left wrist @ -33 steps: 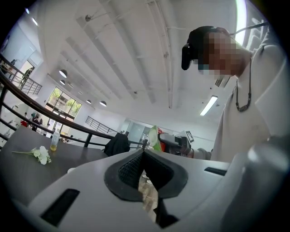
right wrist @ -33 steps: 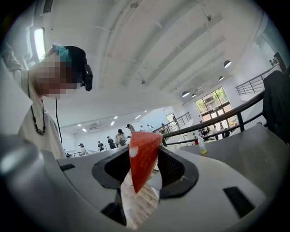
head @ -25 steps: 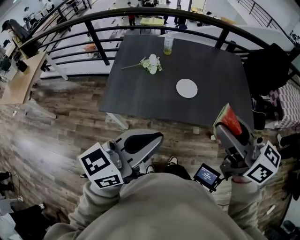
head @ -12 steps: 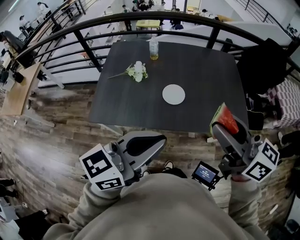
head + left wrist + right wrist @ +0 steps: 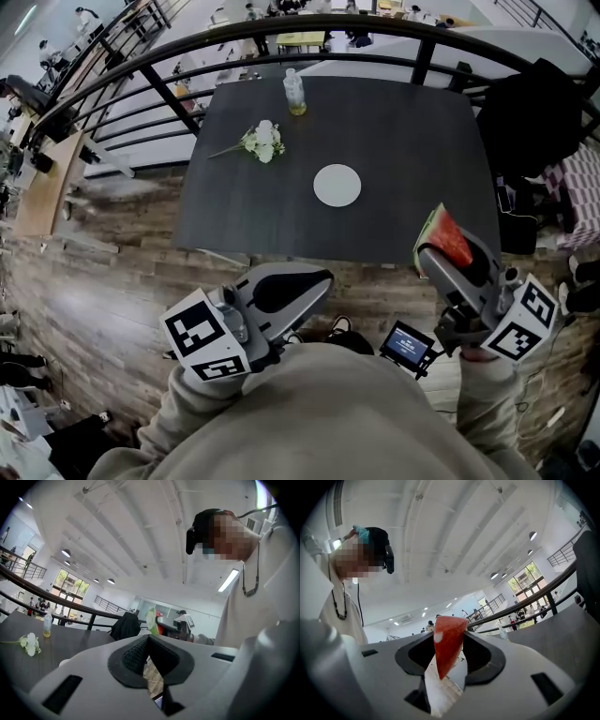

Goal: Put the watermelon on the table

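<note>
My right fingers [image 5: 464, 274] are clamped on the watermelon slice [image 5: 448, 240], and the surface [image 5: 403, 131] lies straight ahead of it. Meanwhile my left fingers [image 5: 281, 289] are closed on nothing.

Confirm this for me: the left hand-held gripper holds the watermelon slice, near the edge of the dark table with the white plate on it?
Wrong gripper. The watermelon slice is clamped in the right hand-held gripper, as the right gripper view shows; the left hand-held gripper is closed on nothing. The rest holds: it is near the edge of the dark table with the white plate.
</note>
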`<state>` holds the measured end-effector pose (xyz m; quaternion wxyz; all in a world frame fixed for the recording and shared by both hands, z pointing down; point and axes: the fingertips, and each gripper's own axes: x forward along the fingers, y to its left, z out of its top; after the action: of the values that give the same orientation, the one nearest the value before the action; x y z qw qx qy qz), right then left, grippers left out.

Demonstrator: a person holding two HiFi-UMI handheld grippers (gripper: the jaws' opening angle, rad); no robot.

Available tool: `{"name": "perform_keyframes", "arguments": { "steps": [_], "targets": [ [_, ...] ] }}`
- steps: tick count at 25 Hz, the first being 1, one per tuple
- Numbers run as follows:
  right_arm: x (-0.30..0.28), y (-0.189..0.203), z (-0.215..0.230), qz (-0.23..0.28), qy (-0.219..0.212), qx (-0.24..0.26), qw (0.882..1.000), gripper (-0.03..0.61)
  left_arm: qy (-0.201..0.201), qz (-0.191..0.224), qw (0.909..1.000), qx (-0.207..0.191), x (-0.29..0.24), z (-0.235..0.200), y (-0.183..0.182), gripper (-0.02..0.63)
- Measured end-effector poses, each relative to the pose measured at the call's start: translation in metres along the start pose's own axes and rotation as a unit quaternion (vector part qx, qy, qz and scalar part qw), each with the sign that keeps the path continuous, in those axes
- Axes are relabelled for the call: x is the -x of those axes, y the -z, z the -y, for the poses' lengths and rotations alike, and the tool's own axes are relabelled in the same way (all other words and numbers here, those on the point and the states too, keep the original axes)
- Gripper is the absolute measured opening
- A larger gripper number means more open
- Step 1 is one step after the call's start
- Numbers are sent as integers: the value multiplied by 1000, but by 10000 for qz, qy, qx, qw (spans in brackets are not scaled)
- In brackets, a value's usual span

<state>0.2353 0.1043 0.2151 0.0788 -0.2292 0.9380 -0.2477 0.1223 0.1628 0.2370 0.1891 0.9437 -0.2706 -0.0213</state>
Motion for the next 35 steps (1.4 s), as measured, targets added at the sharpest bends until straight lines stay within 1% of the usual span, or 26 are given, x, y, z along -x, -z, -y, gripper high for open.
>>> {"name": "perform_keyframes", "arguments": {
  "steps": [5, 7, 10, 14, 18, 21, 26, 30, 35],
  "targets": [
    [21, 0, 22, 137, 150, -145, 9997, 186, 0, -211, 9998, 13, -17, 1, 7, 5],
    [30, 3, 27, 188, 225, -172, 9994, 186, 4, -215, 9998, -17, -22, -2, 4, 5],
    [41, 5, 34, 207, 402, -134, 9989, 186, 111, -172, 9998, -70, -32, -5, 1, 5],
    [54, -6, 39, 316, 690, 4, 9971, 186, 463, -166, 9988, -57, -53, -7, 1, 6],
    [62, -18, 46, 429, 1031, 155, 9936, 186, 956, -175, 9952, -120, -76, -9, -5, 5],
    [63, -24, 50, 563, 1227, 171, 9907, 186, 1211, -159, 9924, -162, -88, -17, -12, 5],
    [49, -36, 62, 580, 1389, 315, 9881, 186, 1418, -104, 9896, -225, -100, -41, -27, 5],
    [21, -48, 70, 610, 1414, 347, 9875, 186, 1440, -102, 9894, -180, -97, -70, -40, 5],
    [-8, -48, 87, 498, 1439, 311, 9878, 186, 1447, -86, 9894, -95, -97, -100, -45, 5]
  ]
}}
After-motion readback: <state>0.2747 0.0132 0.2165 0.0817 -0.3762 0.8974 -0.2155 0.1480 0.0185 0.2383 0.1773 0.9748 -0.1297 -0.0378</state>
